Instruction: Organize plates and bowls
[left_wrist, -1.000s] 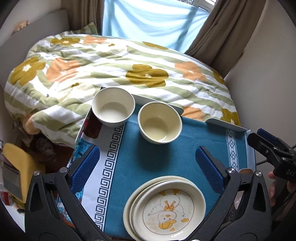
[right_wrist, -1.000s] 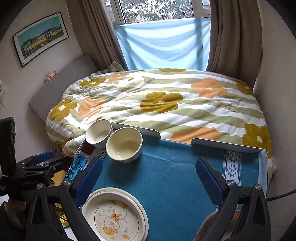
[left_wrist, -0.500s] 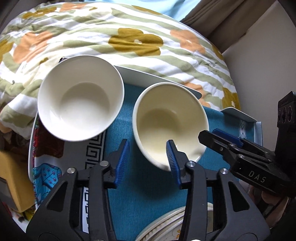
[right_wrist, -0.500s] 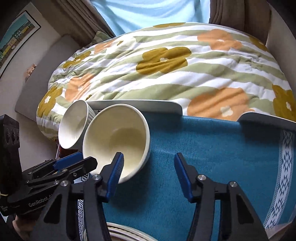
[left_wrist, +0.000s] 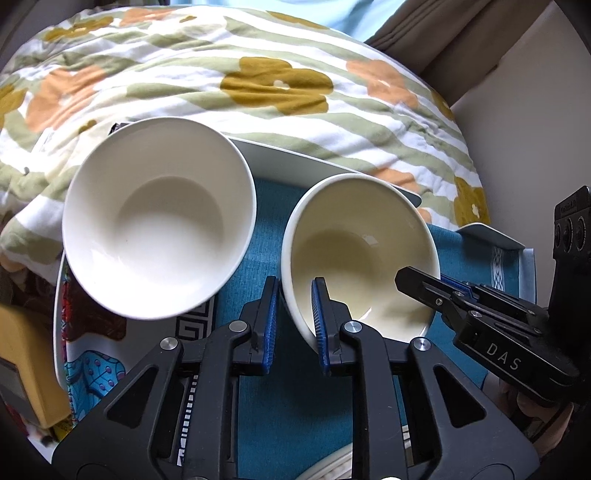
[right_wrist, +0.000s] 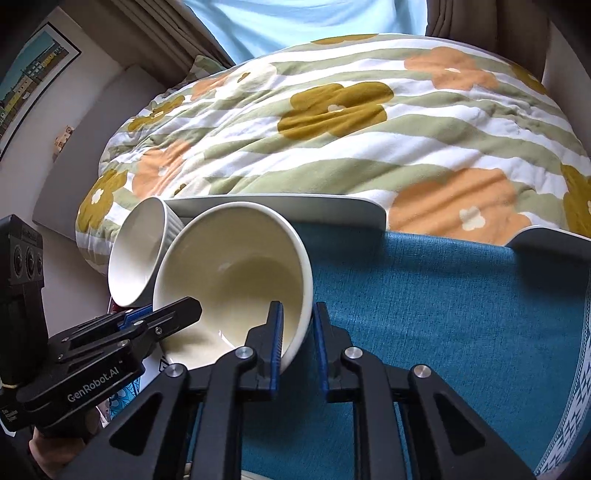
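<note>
A cream bowl stands on the teal cloth, close beside a white bowl to its left. My left gripper is closing down on the cream bowl's near-left rim, one pad inside and one outside, both pressing the wall. The right gripper reaches in over the bowl's right rim. In the right wrist view my right gripper pinches the cream bowl's near-right rim the same way. There the left gripper sits at the bowl's left side, and the white bowl stands behind it. A sliver of stacked plates shows at the bottom edge.
The teal cloth covers a small white-rimmed table that stands against a bed with a flowered quilt. A yellow object lies off the table's left side. A hand holds the left gripper.
Both grippers came down and forward from above the plates to the cream bowl. Their jaws went from wide open to shut on opposite sides of its rim.
</note>
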